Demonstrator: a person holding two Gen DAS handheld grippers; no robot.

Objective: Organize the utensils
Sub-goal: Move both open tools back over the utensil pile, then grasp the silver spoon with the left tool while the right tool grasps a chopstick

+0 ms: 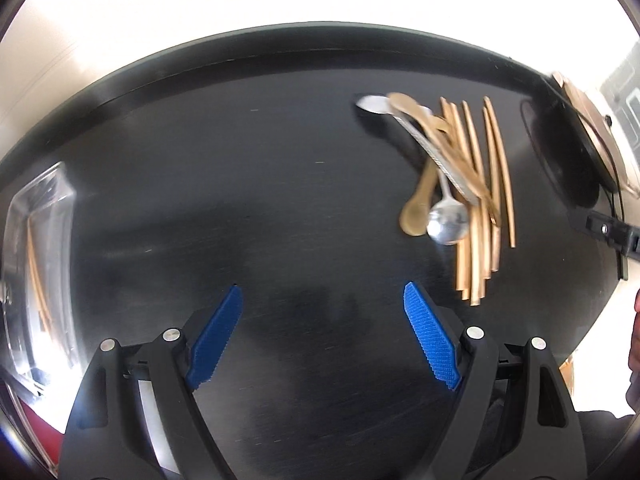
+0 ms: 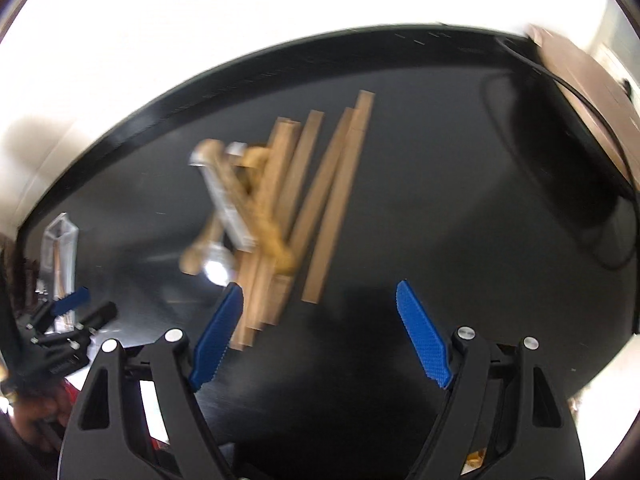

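Note:
A heap of utensils lies on the black table (image 1: 240,184): several wooden chopsticks (image 1: 478,216), a wooden spoon (image 1: 416,216), metal spoons (image 1: 446,222) and a silver-handled piece across them. The left gripper (image 1: 322,292) is open and empty, left of and nearer than the heap. A clear tray (image 1: 38,248) with a few chopsticks stands at the far left. In the right wrist view the heap (image 2: 280,200) is blurred; the right gripper (image 2: 320,290) is open and empty just in front of the chopstick ends. The left gripper (image 2: 72,316) shows at lower left there.
A round black object (image 1: 568,148) and a brown board with a cable (image 1: 592,128) sit at the table's right edge; they also show in the right wrist view (image 2: 560,152). The clear tray (image 2: 60,248) stands at the left. The right gripper's body (image 1: 612,232) enters from the right.

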